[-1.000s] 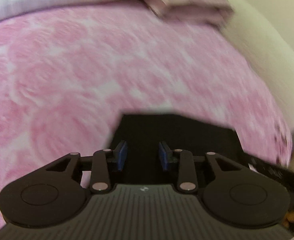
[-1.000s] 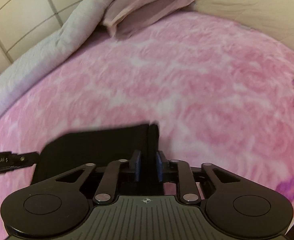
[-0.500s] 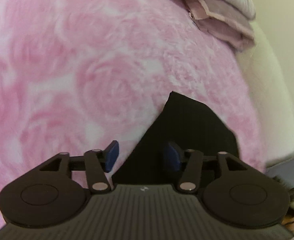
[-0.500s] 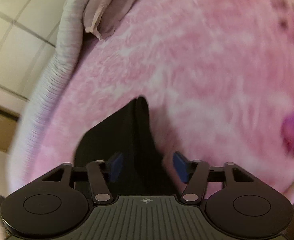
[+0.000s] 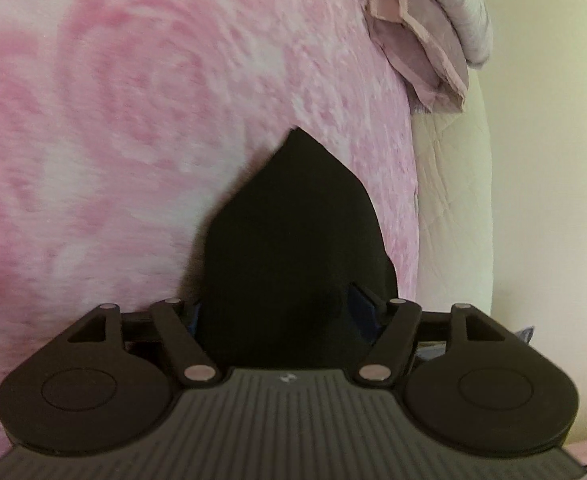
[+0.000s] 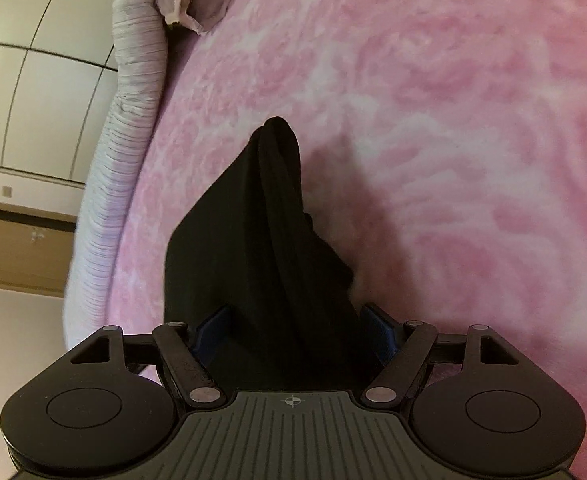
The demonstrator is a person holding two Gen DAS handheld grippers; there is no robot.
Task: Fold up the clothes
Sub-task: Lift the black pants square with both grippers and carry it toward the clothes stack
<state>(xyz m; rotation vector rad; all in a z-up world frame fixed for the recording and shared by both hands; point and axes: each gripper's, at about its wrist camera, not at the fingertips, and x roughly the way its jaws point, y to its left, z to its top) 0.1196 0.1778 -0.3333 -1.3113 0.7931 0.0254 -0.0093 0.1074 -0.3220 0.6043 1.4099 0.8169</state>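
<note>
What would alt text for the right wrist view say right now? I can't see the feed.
The right claw stands open, its blue pads either side of a bunched black garment lying on a pink rose-patterned blanket. The cloth tapers to a peak away from the camera. At upper left, a folded grey quilt edges the bed, with pale panelled wall behind.

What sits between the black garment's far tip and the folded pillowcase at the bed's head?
Only bare pink blanket lies between the black garment and the pillowcase, in the left wrist view.
</note>
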